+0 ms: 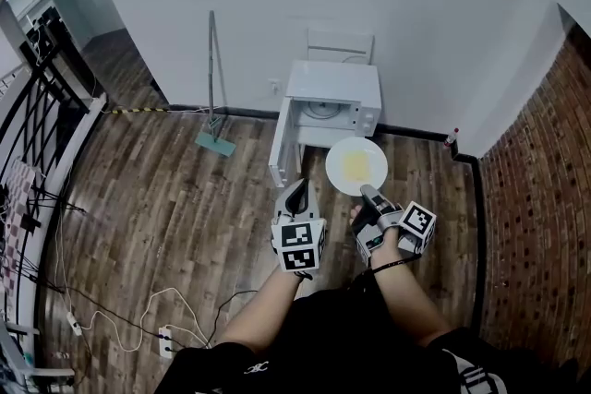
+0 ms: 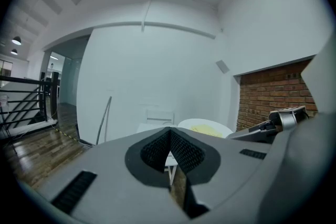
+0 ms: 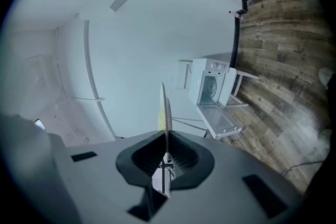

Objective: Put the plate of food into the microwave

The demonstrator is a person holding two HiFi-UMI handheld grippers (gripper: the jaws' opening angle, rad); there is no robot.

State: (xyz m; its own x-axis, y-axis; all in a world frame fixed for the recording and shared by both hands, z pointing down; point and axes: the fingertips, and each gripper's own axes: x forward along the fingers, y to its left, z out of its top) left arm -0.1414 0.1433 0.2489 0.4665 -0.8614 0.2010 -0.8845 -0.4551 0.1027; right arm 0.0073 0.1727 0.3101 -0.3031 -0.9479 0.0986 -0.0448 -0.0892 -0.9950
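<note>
A white plate (image 1: pixel 355 165) with yellow food is held level in the air, just in front of the white microwave (image 1: pixel 334 97). The microwave's door (image 1: pixel 283 146) stands swung open to the left. My right gripper (image 1: pixel 367 192) is shut on the plate's near rim. In the right gripper view the plate (image 3: pixel 166 113) shows edge-on between the pads, with the open microwave (image 3: pixel 211 86) beyond. My left gripper (image 1: pixel 297 190) hovers left of the plate, shut with nothing in it. From the left gripper view the plate (image 2: pixel 206 128) lies ahead to the right.
The microwave sits on a low white stand against the white wall. A mop (image 1: pixel 214 97) leans on the wall to the left. Cables and a power strip (image 1: pixel 166 341) lie on the wood floor at lower left. A brick wall (image 1: pixel 540 198) runs along the right, a black railing (image 1: pixel 37 129) along the left.
</note>
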